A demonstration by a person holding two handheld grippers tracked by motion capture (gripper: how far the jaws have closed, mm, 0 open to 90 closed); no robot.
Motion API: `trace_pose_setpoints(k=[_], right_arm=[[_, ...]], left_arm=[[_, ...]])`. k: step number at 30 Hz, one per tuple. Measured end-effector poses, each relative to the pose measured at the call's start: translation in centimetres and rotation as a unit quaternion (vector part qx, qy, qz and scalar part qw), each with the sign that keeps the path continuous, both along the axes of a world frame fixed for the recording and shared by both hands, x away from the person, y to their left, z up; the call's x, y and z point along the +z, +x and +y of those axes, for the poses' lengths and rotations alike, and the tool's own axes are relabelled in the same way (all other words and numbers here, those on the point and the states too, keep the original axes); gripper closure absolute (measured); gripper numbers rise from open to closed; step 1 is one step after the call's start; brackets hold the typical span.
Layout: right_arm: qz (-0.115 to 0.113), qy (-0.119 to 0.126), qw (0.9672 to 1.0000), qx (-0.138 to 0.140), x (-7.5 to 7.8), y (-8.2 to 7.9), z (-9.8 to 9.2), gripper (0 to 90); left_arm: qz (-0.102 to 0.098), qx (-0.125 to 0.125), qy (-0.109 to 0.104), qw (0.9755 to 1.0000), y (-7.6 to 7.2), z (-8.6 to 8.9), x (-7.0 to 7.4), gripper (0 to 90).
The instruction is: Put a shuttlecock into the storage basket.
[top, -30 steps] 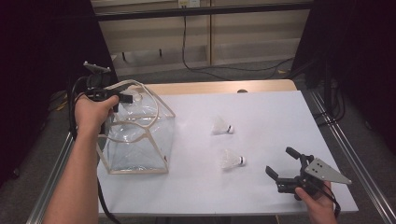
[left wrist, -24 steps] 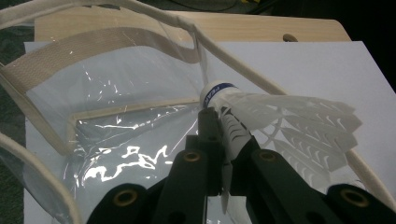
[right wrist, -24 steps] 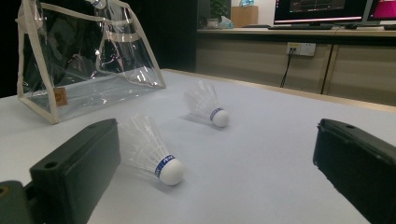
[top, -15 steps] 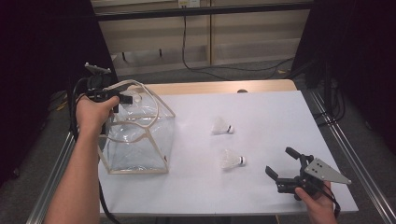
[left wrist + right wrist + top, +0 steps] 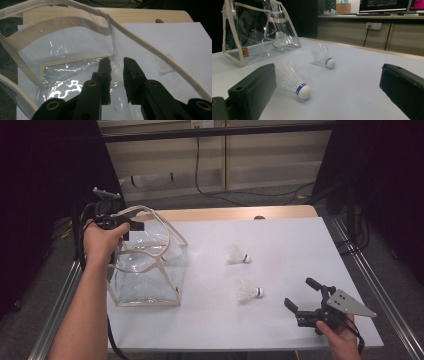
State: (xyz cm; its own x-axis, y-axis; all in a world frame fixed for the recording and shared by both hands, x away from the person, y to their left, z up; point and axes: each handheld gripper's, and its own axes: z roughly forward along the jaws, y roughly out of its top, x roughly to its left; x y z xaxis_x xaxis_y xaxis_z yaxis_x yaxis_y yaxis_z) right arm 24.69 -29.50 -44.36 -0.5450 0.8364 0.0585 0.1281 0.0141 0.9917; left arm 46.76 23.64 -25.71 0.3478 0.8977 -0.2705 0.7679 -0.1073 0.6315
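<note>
Left claw (image 5: 116,72) just opening over the clear bag (image 5: 145,270), apparently releasing a shuttlecock (image 5: 115,72) | your right claw (image 5: 305,296) stood wide, empty, facing the near shuttlecock (image 5: 247,291).

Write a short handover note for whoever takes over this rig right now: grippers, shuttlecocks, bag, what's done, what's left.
Left hand-held gripper: over the clear bag, jaws have just been opening, a little apart, gripping nothing; first shuttlecock lies inside, below them.
Right hand-held gripper: open, empty, aimed at the near shuttlecock.
Far shuttlecock: loose on the table.
Done: one bagged. Left: probably two more.
</note>
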Motion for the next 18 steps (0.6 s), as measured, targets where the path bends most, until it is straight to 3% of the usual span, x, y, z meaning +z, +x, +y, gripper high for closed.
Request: trace_pose_setpoints(k=[8,18], right_arm=[[0.000,0.000,1.0000,0.000,0.0,0.0,0.0,0.3],[-0.001,-0.001,1.0000,0.000,0.0,0.0,0.0,0.3]], left_arm=[[-0.006,-0.015,-0.017,0.9997,-0.6,-0.3,0.5,69.4],[0.000,-0.058,-0.025,0.9980,-1.5,-1.0,1.7,61.5]])
